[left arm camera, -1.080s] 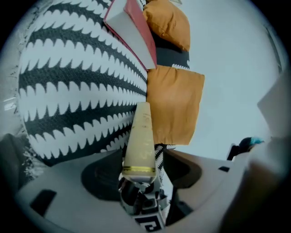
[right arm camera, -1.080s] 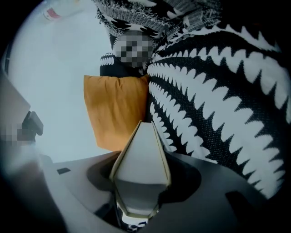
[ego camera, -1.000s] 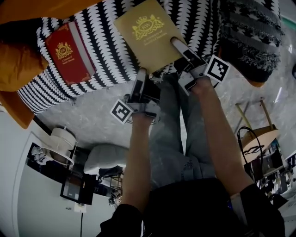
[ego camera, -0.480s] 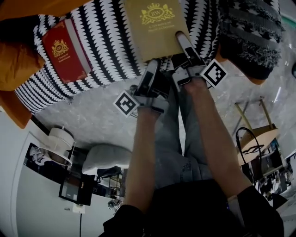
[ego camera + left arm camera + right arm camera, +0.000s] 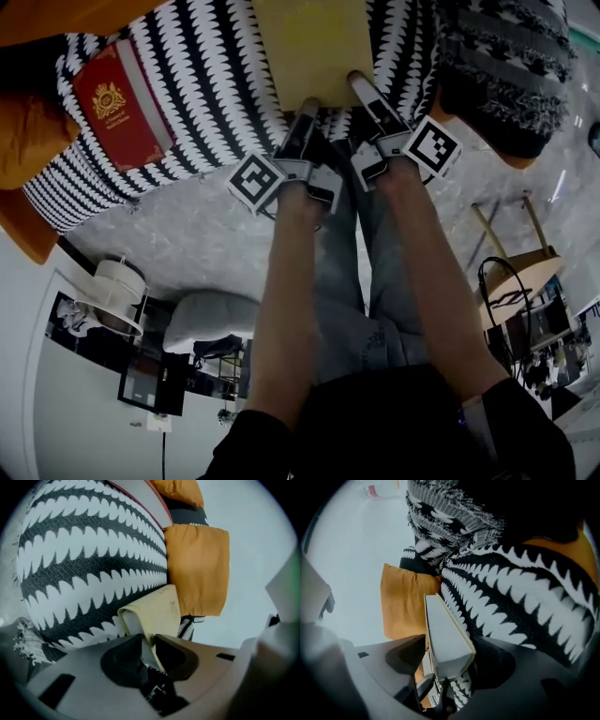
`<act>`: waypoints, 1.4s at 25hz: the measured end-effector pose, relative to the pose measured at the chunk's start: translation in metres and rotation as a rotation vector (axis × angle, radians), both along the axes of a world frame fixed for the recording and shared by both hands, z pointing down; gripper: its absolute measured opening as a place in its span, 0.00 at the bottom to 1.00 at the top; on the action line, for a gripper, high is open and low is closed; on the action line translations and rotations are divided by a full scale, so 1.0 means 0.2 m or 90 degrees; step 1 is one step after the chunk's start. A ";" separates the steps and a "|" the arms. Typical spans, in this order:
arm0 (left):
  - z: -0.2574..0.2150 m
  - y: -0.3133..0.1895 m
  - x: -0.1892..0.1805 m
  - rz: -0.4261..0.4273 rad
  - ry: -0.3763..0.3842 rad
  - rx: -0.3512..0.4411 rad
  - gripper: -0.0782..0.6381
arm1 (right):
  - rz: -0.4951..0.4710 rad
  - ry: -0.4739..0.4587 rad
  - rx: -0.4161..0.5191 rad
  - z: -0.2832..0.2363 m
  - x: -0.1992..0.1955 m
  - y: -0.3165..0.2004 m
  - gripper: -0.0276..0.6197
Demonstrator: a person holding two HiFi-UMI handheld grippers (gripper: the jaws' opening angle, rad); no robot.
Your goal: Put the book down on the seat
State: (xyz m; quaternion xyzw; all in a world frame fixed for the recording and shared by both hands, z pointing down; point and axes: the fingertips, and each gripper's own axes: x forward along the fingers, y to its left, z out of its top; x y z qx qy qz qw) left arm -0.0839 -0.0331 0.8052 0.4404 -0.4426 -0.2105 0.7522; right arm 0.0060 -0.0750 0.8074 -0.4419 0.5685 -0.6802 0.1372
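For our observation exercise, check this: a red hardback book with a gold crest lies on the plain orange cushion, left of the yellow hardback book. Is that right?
Not quite. The red hardback book lies on the black-and-white zigzag-patterned seat, not on the orange cushion beside it. It is left of the yellow hardback book, as the head view shows.

Living room; zigzag seat [image 5: 216, 84], orange cushion [image 5: 28, 131]

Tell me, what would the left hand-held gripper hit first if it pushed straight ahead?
The yellow book: its cover sits between the jaws of the left hand-held gripper, which are closing. Past that, probably the striped seat, though depth is hard to judge.
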 end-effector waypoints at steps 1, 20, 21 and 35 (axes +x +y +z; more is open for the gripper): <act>0.01 0.00 0.01 0.005 0.001 0.002 0.24 | 0.010 0.005 -0.012 0.00 0.03 0.03 0.52; -0.11 0.00 0.04 0.161 -0.142 0.052 0.20 | -0.370 0.461 0.077 -0.14 -0.06 -0.04 0.06; -0.10 0.02 0.03 0.205 -0.191 0.043 0.20 | -0.393 0.478 0.065 -0.11 -0.07 -0.03 0.06; -0.09 -0.04 -0.07 0.396 -0.483 0.061 0.15 | -0.518 0.517 0.051 -0.01 -0.12 0.01 0.06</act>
